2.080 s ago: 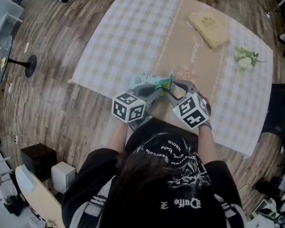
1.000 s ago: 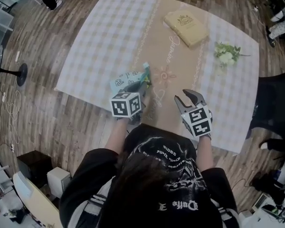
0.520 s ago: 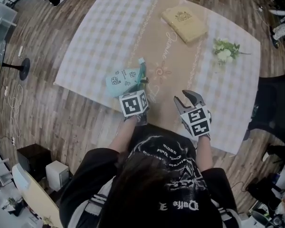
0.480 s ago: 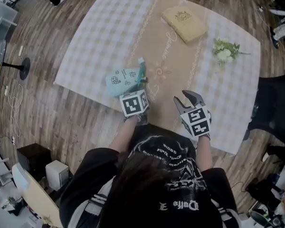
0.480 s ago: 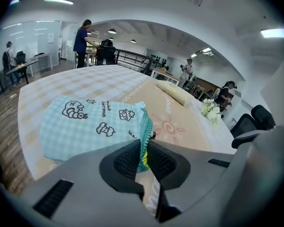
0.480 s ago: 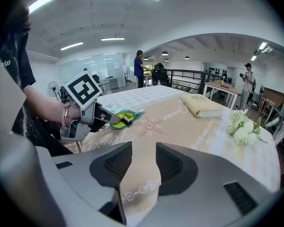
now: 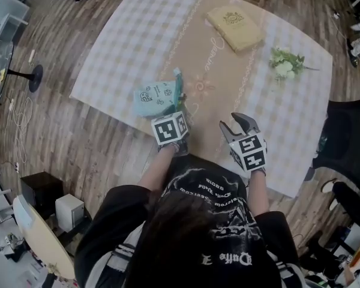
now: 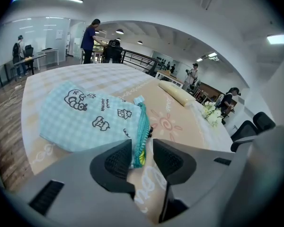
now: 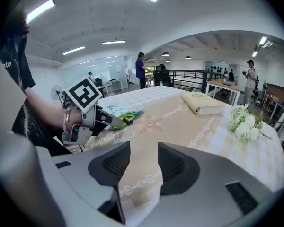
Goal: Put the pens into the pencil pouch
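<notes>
The pencil pouch [image 7: 155, 98], pale blue check with small cartoon prints and a teal zip edge, lies flat on the surface [image 7: 132, 35] left of centre in the head view, near the edge closest to the person. The left gripper [image 7: 179, 114] points down at the pouch's right end. In the left gripper view its jaws have just been opening and now stand apart. The teal zip edge and a bit of yellow-green lie in the gap between them, and the pads do not press on either.

In the right gripper view a dark tip [image 9: 128, 120] shows at the pouch mouth, possibly a pen end, though it is too small to be sure.

The right gripper [image 7: 235, 123] sits lower right of centre, well apart from the pouch. Its jaws have also just been opening and are wide apart, with only bare cloth between them.

A tan book [image 7: 235, 27] lies at the upper centre, and a sprig of white flowers [image 7: 285, 65] at the upper right.
</notes>
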`<state>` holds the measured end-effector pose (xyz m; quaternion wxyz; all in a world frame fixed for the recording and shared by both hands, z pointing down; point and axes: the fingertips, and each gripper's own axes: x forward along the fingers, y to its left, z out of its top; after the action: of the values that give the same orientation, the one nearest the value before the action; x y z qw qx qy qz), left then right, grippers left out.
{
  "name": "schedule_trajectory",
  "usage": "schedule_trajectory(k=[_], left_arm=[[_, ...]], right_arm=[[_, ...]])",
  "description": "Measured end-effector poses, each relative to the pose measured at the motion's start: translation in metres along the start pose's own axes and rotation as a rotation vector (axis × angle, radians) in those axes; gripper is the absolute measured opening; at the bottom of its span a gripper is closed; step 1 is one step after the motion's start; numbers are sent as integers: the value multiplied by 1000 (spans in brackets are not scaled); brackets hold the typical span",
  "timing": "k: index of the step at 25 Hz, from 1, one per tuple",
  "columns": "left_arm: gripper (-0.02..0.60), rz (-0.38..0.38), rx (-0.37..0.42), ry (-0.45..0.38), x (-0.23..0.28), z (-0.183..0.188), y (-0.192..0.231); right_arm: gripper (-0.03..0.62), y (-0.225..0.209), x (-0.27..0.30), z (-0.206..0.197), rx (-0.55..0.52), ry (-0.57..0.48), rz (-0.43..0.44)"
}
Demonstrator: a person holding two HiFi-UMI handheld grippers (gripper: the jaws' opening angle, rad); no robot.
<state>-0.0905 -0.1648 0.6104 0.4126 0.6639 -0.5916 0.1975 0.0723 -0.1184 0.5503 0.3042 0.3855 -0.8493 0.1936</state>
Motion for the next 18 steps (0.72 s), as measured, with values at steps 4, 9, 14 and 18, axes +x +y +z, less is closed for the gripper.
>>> schedule_trajectory(k=[4,9,14,18], left_arm=[[202,-37,-10,-18,-9,-5,-12],[237,-18,0,-42,-23,-16,-24],[267,24,44,-135,-39,-17,-31],[267,-27,90,-184,-49,-23,-54]], right_arm=[[202,0,-3,-4,0,-14,16],[209,-5,-13,-13,6,-30,18],[238,-15,-28,-13,14,-100,-13],[244,-25,-43,-18,28,-143,-17]])
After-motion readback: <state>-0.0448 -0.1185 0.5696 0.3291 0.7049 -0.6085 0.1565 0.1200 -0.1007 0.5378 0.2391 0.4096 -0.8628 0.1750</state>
